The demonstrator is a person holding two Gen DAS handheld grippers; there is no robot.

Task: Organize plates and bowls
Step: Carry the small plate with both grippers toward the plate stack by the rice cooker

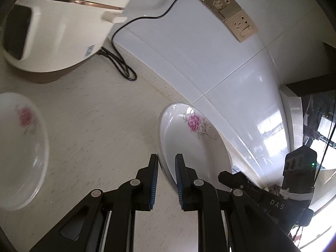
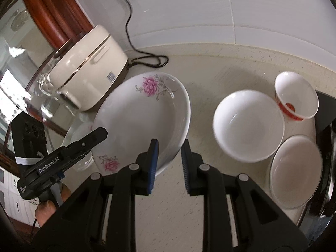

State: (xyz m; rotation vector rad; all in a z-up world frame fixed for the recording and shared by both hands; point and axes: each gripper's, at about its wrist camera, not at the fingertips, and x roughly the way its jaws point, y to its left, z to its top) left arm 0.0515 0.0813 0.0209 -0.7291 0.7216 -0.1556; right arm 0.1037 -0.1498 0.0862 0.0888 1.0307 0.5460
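here the counter (image 2: 210,189) carries everything, with a white tiled wall (image 1: 189,48) behind it. a cream rice cooker (image 2: 90,71) sits at the back left, its black cord (image 2: 130,35) running up the wall. the flowered plate (image 2: 142,117) is tilted up off the counter, and the right gripper (image 2: 169,163) has its blue-padded fingers (image 2: 153,161) closed narrowly over the near rim, one inside and one outside. in the left wrist view the left gripper (image 1: 167,180) pinches a flowered plate's (image 1: 195,147) edge the same way; a second flowered plate (image 1: 21,147) lies flat to its left. right of the tilted plate sit a white bowl (image 2: 247,124), a shallow dish (image 2: 294,170) near the counter's edge, and a small red-banded bowl (image 2: 296,96) behind them.
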